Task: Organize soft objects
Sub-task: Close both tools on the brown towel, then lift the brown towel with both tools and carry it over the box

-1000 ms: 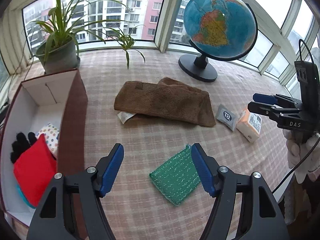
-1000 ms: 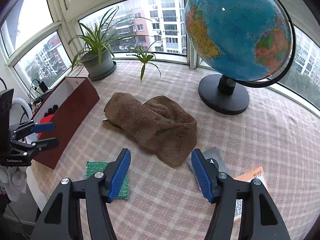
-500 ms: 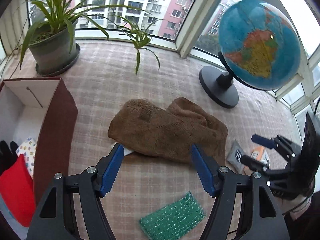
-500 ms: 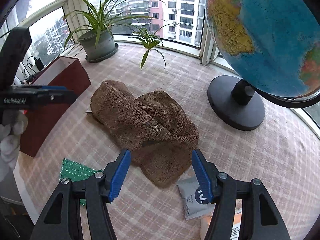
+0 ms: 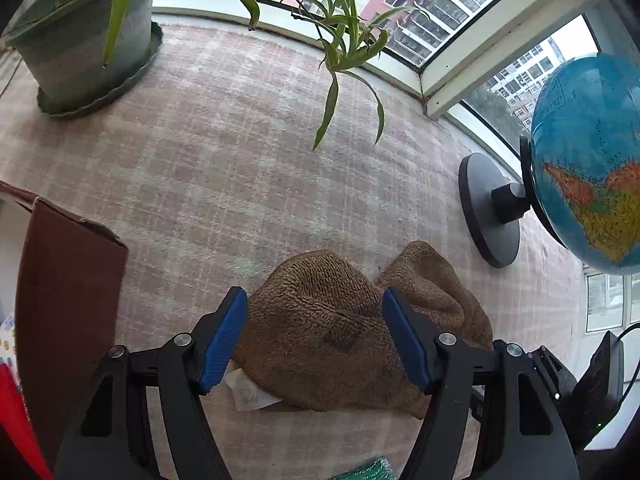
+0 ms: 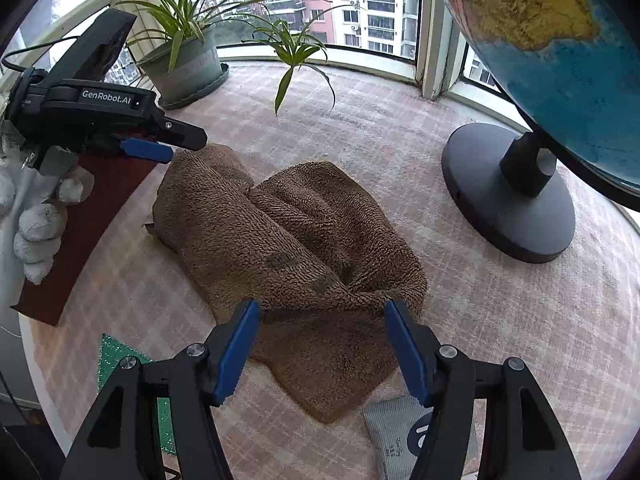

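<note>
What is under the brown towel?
In the left wrist view a white paper tag or slip pokes out from under the brown towel at its near edge. The towel's folds cover whatever else may lie beneath, so that cannot be told.

A: Where is the left wrist camera looking from?

B: It is sitting behind its own blue-padded fingers, tilting steeply down, close above the crumpled brown terry towel (image 5: 344, 332), facing the windows.

A: And the right one?

B: It is looking down the same way from the other end of that towel (image 6: 288, 248), near the blue globe on its round black stand (image 6: 508, 192).

A: What are they sharing?

B: Both are taking in the towel, the globe (image 5: 584, 168) and the checked pinkish tablecloth (image 5: 224, 168).
</note>
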Action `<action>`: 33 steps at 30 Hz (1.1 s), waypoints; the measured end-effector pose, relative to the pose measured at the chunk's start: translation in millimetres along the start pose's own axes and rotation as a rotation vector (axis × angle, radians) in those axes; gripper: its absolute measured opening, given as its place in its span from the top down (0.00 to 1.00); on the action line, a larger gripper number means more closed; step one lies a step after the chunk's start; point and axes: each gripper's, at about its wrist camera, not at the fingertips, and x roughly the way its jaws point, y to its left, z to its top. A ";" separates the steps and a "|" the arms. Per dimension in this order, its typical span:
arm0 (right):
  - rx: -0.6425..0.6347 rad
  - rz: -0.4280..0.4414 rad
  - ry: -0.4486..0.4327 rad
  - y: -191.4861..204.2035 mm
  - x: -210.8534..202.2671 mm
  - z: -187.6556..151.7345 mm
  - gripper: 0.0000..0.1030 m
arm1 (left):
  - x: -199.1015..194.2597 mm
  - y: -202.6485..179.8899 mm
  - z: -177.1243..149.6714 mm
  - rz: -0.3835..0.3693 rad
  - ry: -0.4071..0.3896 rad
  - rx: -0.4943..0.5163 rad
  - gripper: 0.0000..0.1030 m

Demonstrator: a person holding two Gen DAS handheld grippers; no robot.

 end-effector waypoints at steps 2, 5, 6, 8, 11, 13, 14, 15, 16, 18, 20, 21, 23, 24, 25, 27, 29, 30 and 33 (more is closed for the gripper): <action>-0.004 0.009 0.014 -1.5 5.7 0.6 0.41 | -2.2 -1.4 2.2 -0.001 -0.017 0.007 0.32; -0.010 0.017 0.036 -2.9 13.7 1.6 0.41 | 1.2 -5.1 5.9 0.008 -0.015 0.027 0.47; -0.012 0.020 0.041 -2.7 15.9 2.6 0.41 | 4.0 -6.5 6.5 0.013 -0.005 0.037 0.58; -0.011 0.023 0.048 -2.7 18.8 4.3 0.41 | 7.8 -6.5 6.6 0.011 0.008 0.047 0.65; -0.013 0.033 0.057 -1.1 21.7 5.7 0.41 | 11.5 -4.6 5.3 0.000 0.028 0.044 0.87; -0.015 0.039 0.058 -0.5 22.0 5.6 0.41 | 9.8 -3.9 3.5 -0.006 0.025 0.037 0.89; -0.014 0.041 0.057 -0.3 22.5 5.9 0.41 | 7.9 -4.2 2.4 -0.008 0.020 0.038 0.90; -0.011 0.045 0.058 -0.1 22.5 5.7 0.42 | 5.0 -5.6 1.2 -0.014 0.014 0.042 0.91; -0.005 0.052 0.057 -0.1 22.1 5.2 0.51 | 2.0 -7.8 -0.1 -0.015 0.008 0.051 0.91; 0.006 0.070 0.062 -0.7 23.2 6.5 0.72 | -5.8 -15.3 -2.5 -0.007 -0.011 0.083 0.92; 0.014 0.073 0.057 -0.4 20.3 6.1 0.80 | -13.0 -24.2 -5.2 -0.002 -0.029 0.121 0.92; 0.019 0.083 0.051 -0.1 18.0 5.7 0.84 | -17.6 -29.2 -6.7 0.005 -0.041 0.142 0.92; 0.029 0.095 0.042 0.6 13.1 4.7 0.88 | -24.5 -35.7 -8.3 0.007 -0.056 0.167 0.92; 0.032 0.096 0.034 1.2 9.9 4.3 0.89 | -28.1 -38.0 -8.6 -0.001 -0.059 0.171 0.92; 0.034 0.095 0.027 1.4 7.1 4.2 0.90 | -32.2 -40.4 -8.8 -0.009 -0.064 0.175 0.93; 0.039 0.094 0.007 2.3 -0.9 3.8 0.90 | -40.1 -43.9 -8.5 -0.020 -0.079 0.180 0.93; 0.049 0.093 -0.015 2.3 -10.6 3.6 0.91 | -46.5 -45.9 -8.8 -0.038 -0.088 0.175 0.93; 0.054 0.094 -0.026 1.7 -15.7 3.8 0.91 | -50.6 -47.0 -9.0 -0.047 -0.094 0.176 0.93; 0.069 0.095 -0.070 2.3 -36.1 4.1 0.91 | -62.9 -53.1 -10.1 -0.060 -0.117 0.189 0.93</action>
